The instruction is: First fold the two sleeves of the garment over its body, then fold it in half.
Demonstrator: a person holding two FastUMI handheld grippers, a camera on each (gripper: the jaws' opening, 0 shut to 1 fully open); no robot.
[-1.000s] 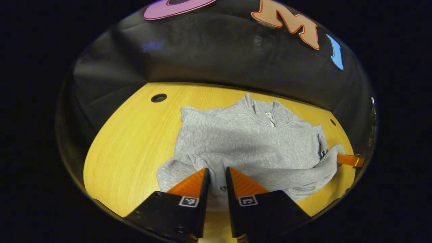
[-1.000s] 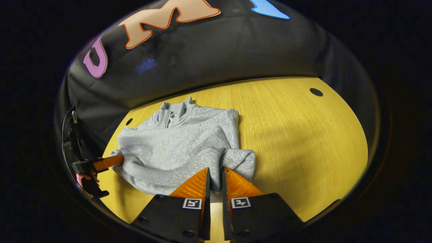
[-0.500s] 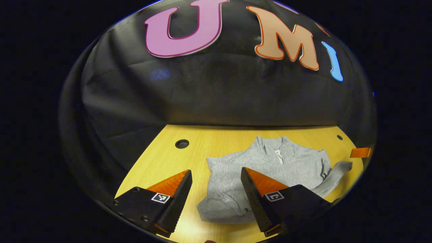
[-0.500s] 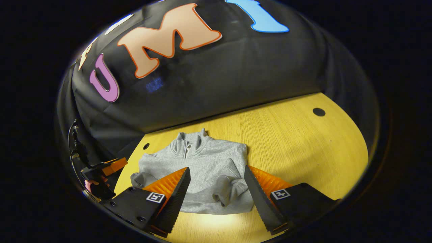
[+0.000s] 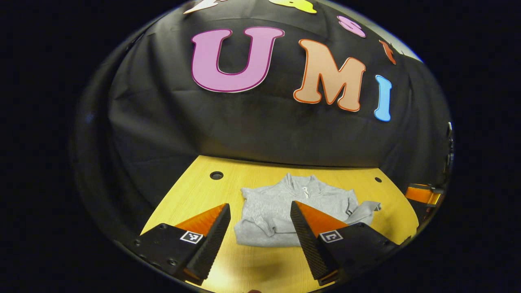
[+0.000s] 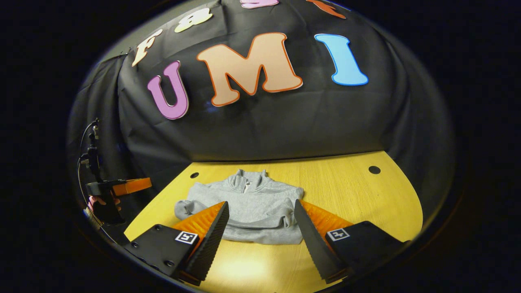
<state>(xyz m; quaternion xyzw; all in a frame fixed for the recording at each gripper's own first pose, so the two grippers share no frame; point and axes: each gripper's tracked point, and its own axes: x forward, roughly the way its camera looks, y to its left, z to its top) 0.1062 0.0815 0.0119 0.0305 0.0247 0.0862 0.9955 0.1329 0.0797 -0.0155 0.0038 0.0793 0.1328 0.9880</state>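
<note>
A grey zip-neck sweatshirt (image 5: 285, 211) lies folded on the yellow wooden table (image 5: 195, 195), collar toward the wall, sleeves across its body; one cuff (image 5: 368, 207) sticks out at its right side. My left gripper (image 5: 260, 224) hangs open above the table's near edge, well back from the garment, nothing between its fingers. In the right gripper view the same sweatshirt (image 6: 252, 207) lies ahead, and my right gripper (image 6: 261, 219) is open and empty too. The left gripper (image 6: 130, 186) also appears at the far left there, held by a hand (image 6: 99, 200).
The table has round holes near its back corners (image 5: 216, 175) (image 6: 374, 169). Bare tabletop (image 6: 358, 191) stretches to the right of the garment. The black cloth wall stands right behind the table. A cable and stand (image 6: 91, 154) hang at the far left.
Both grippers let go of the garment's edge, opened, and pulled back and up from the table. The sweatshirt now lies released and looks smaller and farther off.
</note>
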